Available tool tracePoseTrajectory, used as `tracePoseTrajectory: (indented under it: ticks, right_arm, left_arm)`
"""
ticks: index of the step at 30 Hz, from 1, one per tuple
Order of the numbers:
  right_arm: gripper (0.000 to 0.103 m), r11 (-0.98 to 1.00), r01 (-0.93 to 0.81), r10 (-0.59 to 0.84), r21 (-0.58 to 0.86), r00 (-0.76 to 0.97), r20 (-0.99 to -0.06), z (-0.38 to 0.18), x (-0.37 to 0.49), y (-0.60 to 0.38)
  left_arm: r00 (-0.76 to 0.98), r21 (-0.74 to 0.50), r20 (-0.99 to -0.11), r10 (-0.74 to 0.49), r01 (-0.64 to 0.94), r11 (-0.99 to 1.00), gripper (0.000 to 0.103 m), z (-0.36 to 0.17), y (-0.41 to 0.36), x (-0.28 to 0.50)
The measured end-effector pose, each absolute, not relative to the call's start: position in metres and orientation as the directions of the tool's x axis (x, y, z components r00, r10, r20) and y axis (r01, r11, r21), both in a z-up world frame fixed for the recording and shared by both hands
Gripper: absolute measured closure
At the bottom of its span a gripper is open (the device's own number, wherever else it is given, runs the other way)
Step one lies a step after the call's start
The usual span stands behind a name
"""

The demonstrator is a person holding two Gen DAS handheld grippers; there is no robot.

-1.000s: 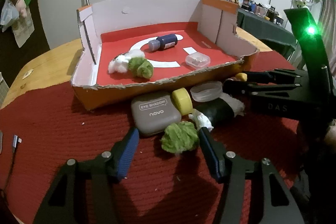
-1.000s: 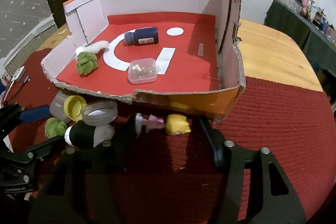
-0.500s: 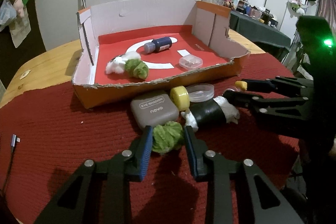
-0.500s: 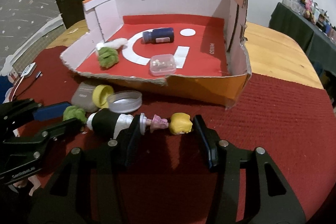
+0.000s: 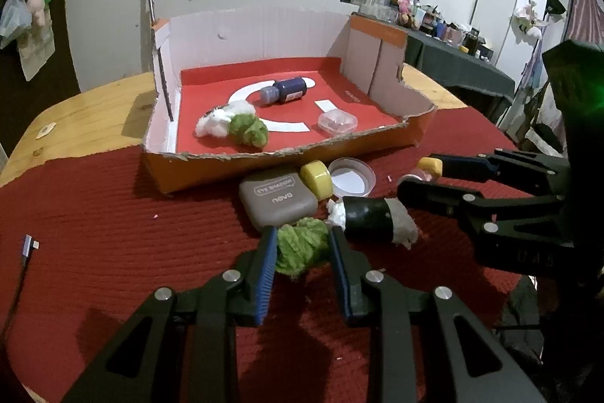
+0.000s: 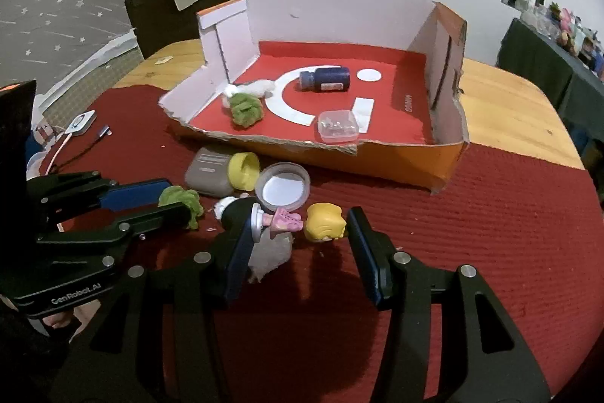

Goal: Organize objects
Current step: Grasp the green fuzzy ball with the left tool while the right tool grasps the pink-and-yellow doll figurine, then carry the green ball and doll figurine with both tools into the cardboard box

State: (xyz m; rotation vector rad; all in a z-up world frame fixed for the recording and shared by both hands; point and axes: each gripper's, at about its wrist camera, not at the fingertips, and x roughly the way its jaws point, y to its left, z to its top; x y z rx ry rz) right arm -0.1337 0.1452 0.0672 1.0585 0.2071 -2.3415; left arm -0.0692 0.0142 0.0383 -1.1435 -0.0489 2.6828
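My left gripper (image 5: 302, 237) is shut on a green fuzzy ball (image 5: 300, 246) on the red mat, just in front of a grey eye shadow case (image 5: 277, 203). My right gripper (image 6: 302, 220) is shut on a small figurine (image 6: 324, 223) with a yellow head, pink body and silver base, held lengthwise slightly above the mat. A torn cardboard box (image 6: 396, 161) with a red floor stands behind. Inside it lie a dark blue bottle (image 6: 326, 80), another green ball (image 6: 245, 108) beside white fluff, and a clear case (image 6: 338, 126).
In front of the box lie a yellow cap (image 5: 316, 176), a clear lid (image 5: 351, 178) and a black roll with white stuffing (image 5: 370, 218). A cable plug (image 5: 28, 244) lies on the mat at far left. Bare wooden table (image 5: 87, 112) flanks the box.
My left gripper's jaws have closed from wide apart onto the green ball. My right gripper has drawn back from the box and risen a little with the figurine in it.
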Motion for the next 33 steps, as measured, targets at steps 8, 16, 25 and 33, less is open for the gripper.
tracePoseTrajectory:
  ticks: [8, 16, 25, 33]
  right_arm:
    - [0.055, -0.827, 0.555, -0.434, 0.089, -0.531, -0.728, 0.071, -0.13, 0.141]
    - [0.055, -0.822, 0.563, -0.438, 0.087, -0.527, -0.728, 0.072, -0.128, 0.138]
    - [0.055, -0.815, 0.573, -0.45, 0.088, -0.53, -0.719, 0.077, -0.128, 0.137]
    - [0.055, -0.802, 0.592, -0.468, 0.077, -0.543, -0.697, 0.092, -0.131, 0.134]
  left_arm:
    - [-0.682, -0.121, -0.697, 0.222, -0.192, -0.974, 0.074, 0.043, 0.012, -0.065]
    - [-0.684, -0.121, -0.694, 0.223, -0.194, -0.974, 0.074, 0.045, 0.012, -0.064]
    - [-0.697, -0.121, -0.68, 0.229, -0.202, -0.972, 0.074, 0.056, 0.011, -0.067]
    - [-0.719, -0.11, -0.658, 0.224, -0.203, -0.973, 0.074, 0.069, 0.009, -0.076]
